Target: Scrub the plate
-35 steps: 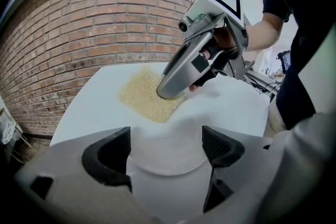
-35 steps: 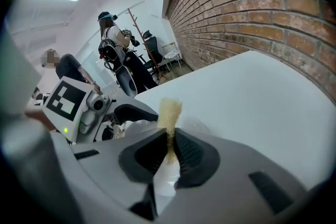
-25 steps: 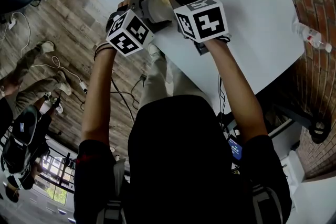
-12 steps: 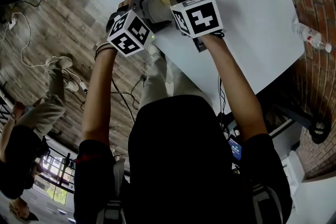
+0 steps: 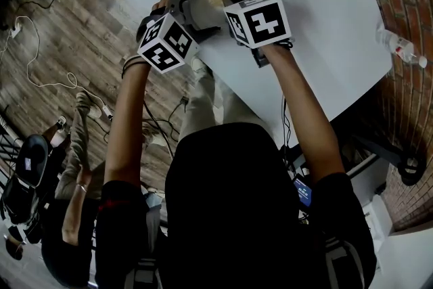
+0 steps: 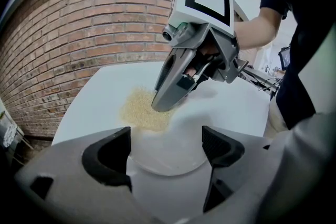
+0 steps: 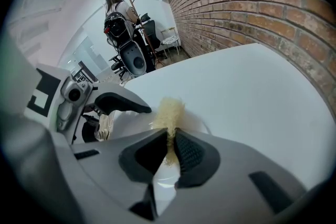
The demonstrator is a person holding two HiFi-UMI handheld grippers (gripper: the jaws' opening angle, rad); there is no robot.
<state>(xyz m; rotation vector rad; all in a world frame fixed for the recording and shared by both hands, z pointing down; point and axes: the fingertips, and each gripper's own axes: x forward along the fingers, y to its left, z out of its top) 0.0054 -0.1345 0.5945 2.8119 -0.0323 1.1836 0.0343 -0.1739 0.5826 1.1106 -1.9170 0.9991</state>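
The bench [image 5: 325,24] carries the plate [image 6: 181,123], whose near rim sits between the spread fingers of the left gripper [image 6: 165,152]. The right gripper [image 7: 170,147], fingers pinching the straw-coloured scrubber [image 7: 169,110], has barely shifted at the plate's far rim, so scrubbing seems mid-stroke.

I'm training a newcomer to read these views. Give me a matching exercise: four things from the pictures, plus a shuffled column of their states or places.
1 left gripper
2 right gripper
3 scrubber
4 bottle

A pale yellow, against the plate
B by the table's edge
C fingers apart, plate's rim between them
D fingers shut on the scrubber

Pairs: 1-C, 2-D, 3-A, 4-B
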